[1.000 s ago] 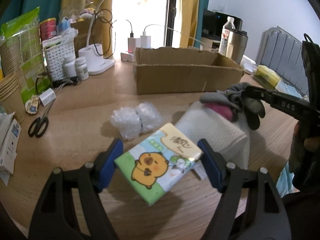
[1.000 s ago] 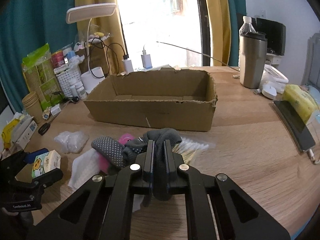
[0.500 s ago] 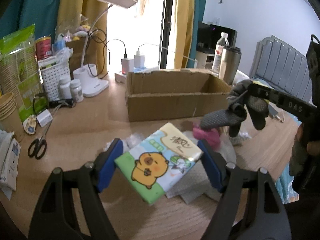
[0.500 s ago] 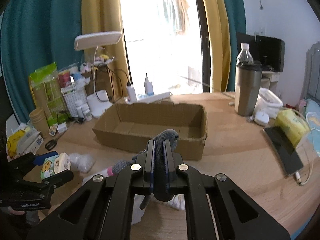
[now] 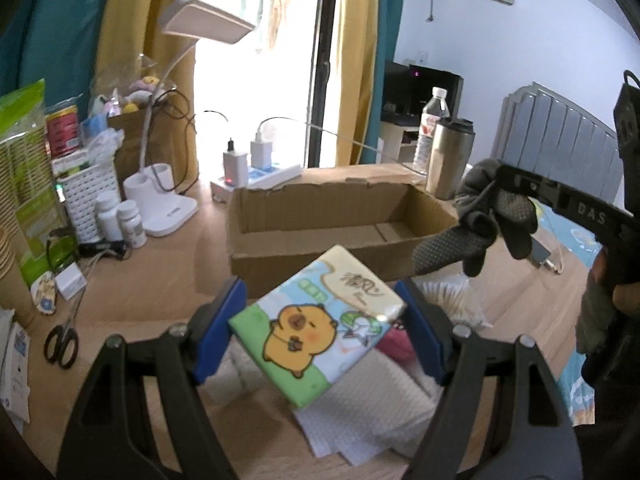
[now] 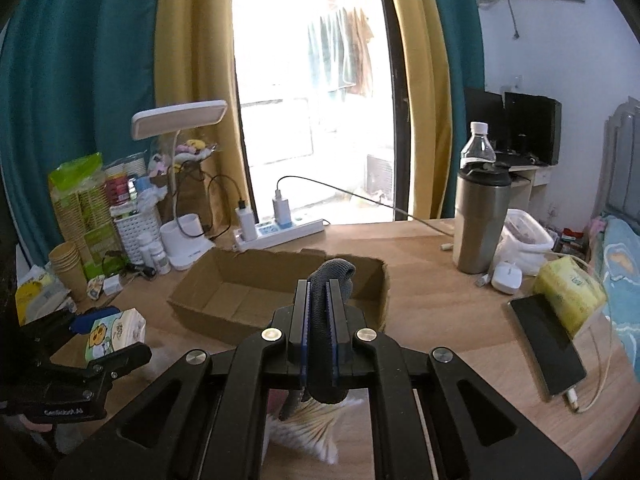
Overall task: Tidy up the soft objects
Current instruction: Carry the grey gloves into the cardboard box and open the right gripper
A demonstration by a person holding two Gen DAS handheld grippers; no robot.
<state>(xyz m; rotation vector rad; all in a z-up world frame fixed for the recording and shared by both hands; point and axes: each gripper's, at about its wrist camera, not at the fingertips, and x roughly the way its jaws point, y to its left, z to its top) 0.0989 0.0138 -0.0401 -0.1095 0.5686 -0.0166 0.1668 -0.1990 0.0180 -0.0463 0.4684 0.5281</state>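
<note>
My left gripper (image 5: pixel 320 312) is shut on a tissue pack (image 5: pixel 318 324) with a cartoon capybara and holds it above the table, in front of the open cardboard box (image 5: pixel 320 208). It also shows in the right wrist view (image 6: pixel 114 334). My right gripper (image 6: pixel 319 292) is shut on a grey dotted sock (image 6: pixel 334 276), lifted near the box (image 6: pixel 224 300). The sock hangs at the right in the left wrist view (image 5: pixel 484 228). White paper towels (image 5: pixel 376 420), a pink soft item (image 5: pixel 394 344) and a cotton swab pack (image 6: pixel 312 428) lie below.
A desk lamp (image 5: pixel 200 28), pill bottles (image 5: pixel 120 220), a white basket (image 5: pixel 86 196) and scissors (image 5: pixel 60 344) stand at the left. A power strip (image 6: pixel 276 232) lies behind the box. A steel tumbler (image 6: pixel 478 220), water bottle (image 6: pixel 476 148), phone (image 6: pixel 546 344) and yellow tissue pack (image 6: pixel 568 292) are at the right.
Both grippers have risen well above the table. The sock has come up off the pile with my right gripper. The tissue pack stays held in my left gripper, closer to the box.
</note>
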